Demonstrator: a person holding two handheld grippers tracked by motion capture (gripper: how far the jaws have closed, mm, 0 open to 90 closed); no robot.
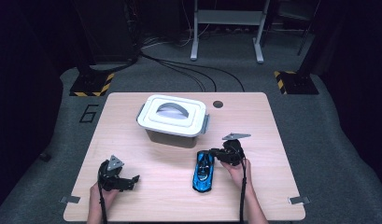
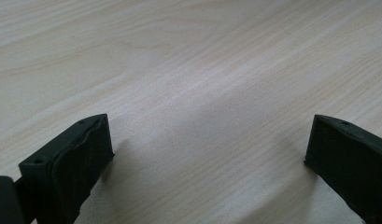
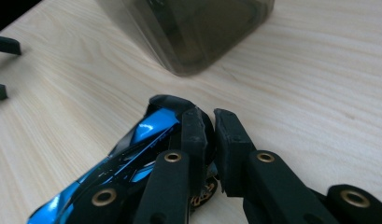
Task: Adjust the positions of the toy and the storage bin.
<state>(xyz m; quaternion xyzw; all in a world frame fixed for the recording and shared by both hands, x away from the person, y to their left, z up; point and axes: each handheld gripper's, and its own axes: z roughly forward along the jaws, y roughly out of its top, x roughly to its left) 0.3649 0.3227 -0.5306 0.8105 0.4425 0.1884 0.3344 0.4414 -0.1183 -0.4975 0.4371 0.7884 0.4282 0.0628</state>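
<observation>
Toy car (image 1: 203, 171), blue and black, lies on the bench (image 1: 146, 158) in front of the lidded white container (image 1: 173, 115), close to the person's right hand. The right tool (image 3: 206, 122) has its jaws pressed nearly together at the car's side near one end; in the right gripper view a sliver of the car's edge seems to sit between them, though whether they truly pinch it or merely rest against it I cannot tell. The left tool (image 1: 117, 176) rests apart on the bench, jaws spread with only bare wood between them. By my reading the work has barely begun: the car is not lifted and the container's lid is on. The car's far wheels and the container's contents are hidden.
</observation>
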